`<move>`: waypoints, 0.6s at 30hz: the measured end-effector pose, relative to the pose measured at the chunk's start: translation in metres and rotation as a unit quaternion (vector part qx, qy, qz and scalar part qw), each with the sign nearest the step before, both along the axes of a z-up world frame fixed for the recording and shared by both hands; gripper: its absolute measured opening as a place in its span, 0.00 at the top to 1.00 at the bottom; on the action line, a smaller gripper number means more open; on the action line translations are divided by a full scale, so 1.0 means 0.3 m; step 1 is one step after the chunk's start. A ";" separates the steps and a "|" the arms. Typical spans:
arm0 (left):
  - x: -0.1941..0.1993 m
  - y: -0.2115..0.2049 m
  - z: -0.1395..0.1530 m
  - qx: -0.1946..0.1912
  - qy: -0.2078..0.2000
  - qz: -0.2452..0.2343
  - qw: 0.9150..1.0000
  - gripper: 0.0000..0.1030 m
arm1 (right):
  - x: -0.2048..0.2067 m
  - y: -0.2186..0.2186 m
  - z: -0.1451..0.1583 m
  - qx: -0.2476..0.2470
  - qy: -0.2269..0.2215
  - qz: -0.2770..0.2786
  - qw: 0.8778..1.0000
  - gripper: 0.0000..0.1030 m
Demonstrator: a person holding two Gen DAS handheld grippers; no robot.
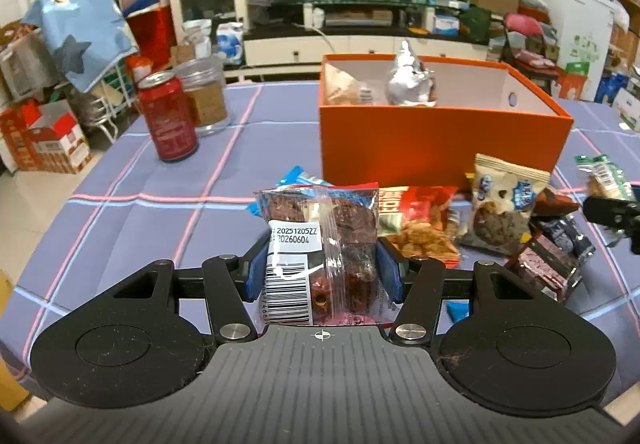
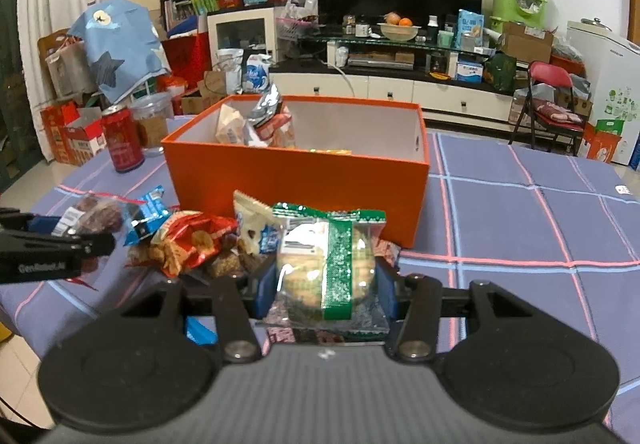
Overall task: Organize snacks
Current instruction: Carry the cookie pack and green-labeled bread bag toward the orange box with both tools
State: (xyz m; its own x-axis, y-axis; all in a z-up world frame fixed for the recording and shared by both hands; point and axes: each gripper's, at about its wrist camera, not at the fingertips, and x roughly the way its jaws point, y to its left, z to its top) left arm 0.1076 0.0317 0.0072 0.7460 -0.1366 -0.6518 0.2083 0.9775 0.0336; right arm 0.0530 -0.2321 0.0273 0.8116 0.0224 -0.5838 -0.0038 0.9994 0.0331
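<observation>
Left wrist view: left gripper (image 1: 322, 276), blue pads closed on a clear plastic packet of dark reddish dried fruit with a white barcode label (image 1: 320, 244), held above the purple checked tablecloth (image 1: 120, 228). An open orange cardboard box (image 1: 440, 147) is seen at 1 o'clock, with a crumpled silver foil bag (image 1: 408, 77) standing inside. Loose snack packets (image 1: 500, 219) are heaped just in front of the box, at 2 o'clock. A red drink can (image 1: 170, 115) is noted at 11 o'clock, beside a clear plastic jar (image 1: 206, 95). Right wrist view: right gripper (image 2: 326, 290), pads clamped on a clear packet with a green band holding pale round biscuits (image 2: 326, 264); the orange box lies at 12 o'clock.
</observation>
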 end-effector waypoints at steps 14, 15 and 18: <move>-0.009 -0.002 0.004 0.001 -0.004 0.000 1.000 0.84 | -0.015 0.015 0.015 -0.016 -0.016 0.004 1.000 0.51; -0.009 -0.001 0.005 0.002 -0.003 0.000 1.000 0.84 | -0.013 0.015 0.013 -0.017 -0.013 0.004 1.000 0.51; -0.012 -0.005 0.006 0.004 -0.003 -0.003 1.000 0.84 | -0.007 0.019 0.006 -0.021 -0.007 0.002 1.000 0.51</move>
